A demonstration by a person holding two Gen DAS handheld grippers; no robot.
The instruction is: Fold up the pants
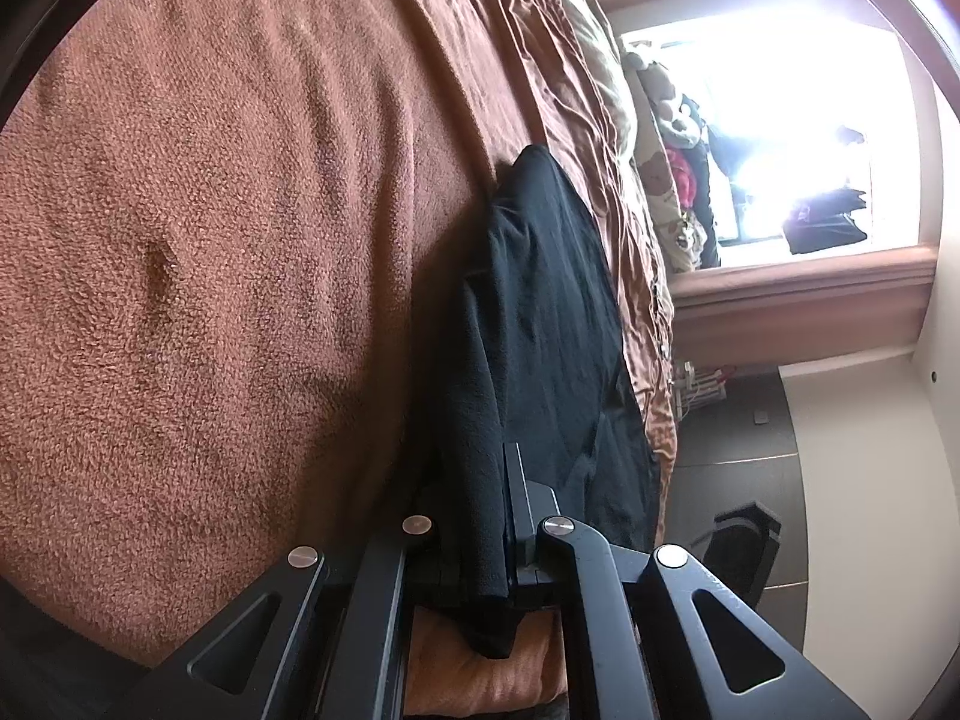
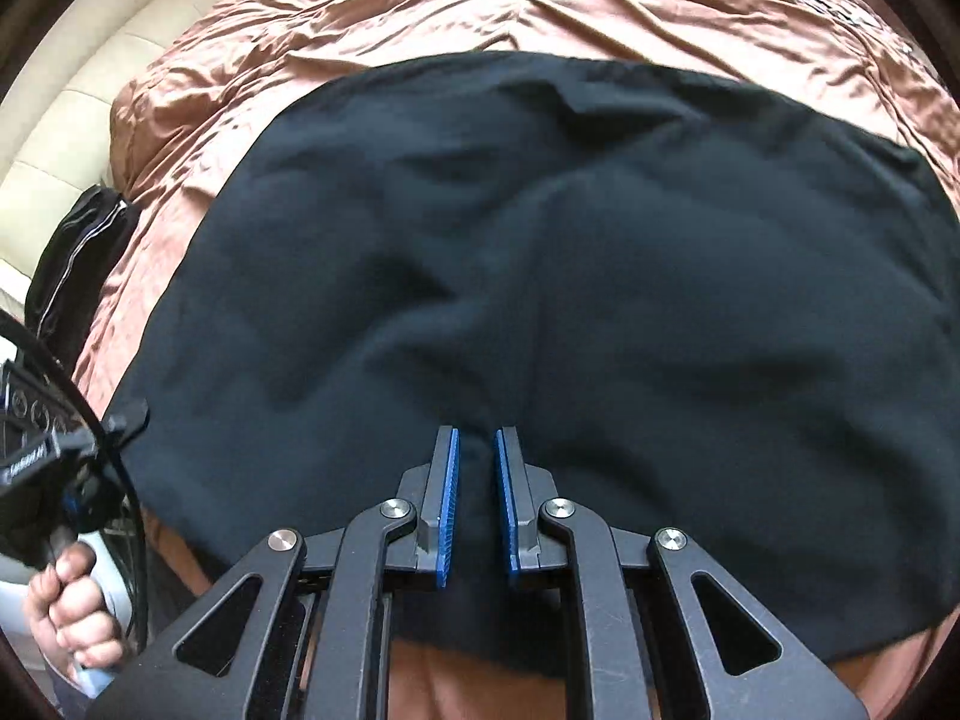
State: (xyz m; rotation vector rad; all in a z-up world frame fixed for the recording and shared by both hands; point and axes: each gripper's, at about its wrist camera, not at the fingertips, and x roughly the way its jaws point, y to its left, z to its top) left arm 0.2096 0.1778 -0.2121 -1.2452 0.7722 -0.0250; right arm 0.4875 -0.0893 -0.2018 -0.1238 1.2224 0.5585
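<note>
Left wrist view, left to right:
- Brown fleece blanket [image 1: 198, 276]: covers the left and middle of the bed, nap coarse, one small dent in the surface.
- Left gripper [image 1: 480, 516]: at bottom centre, jaws drawn narrow and clamped on a fold of black cloth; pads hidden by the fabric.
- Black pants [image 1: 540, 324]: pinched edge rises from the jaws and runs as a long dark strip along the boundary between fleece and satin, near the bed's right edge.
- Copper satin bedspread [image 1: 510, 42]: wrinkled, along the bed's right edge, hanging over its side.
- Patterned pillow [image 1: 660, 180]: beyond the bedspread, printed with brown shapes.
- Bright window [image 1: 798, 120]: overexposed, dark items on its sill.
- Dark tile floor [image 1: 744, 438]: beside the bed, lower right.

Right wrist view, left to right:
- Cream padded headboard [image 2: 72, 84]: upper left, past the bed's corner.
- Hand [image 2: 72, 606]: lower left edge, fingers curled round a grip handle.
- Black bag [image 2: 84, 252]: with a pale zip line, at the bed's left edge.
- Same bedspread [image 2: 480, 6]: across the far side of the bed.
- Same pants [image 2: 540, 240]: spread wide over the middle of the bed, softly creased, near hem lying over the bed's near edge.
- Right gripper [image 2: 477, 480]: bottom centre, blue pads nearly together, narrow, nipping a ridge of the black cloth.
</note>
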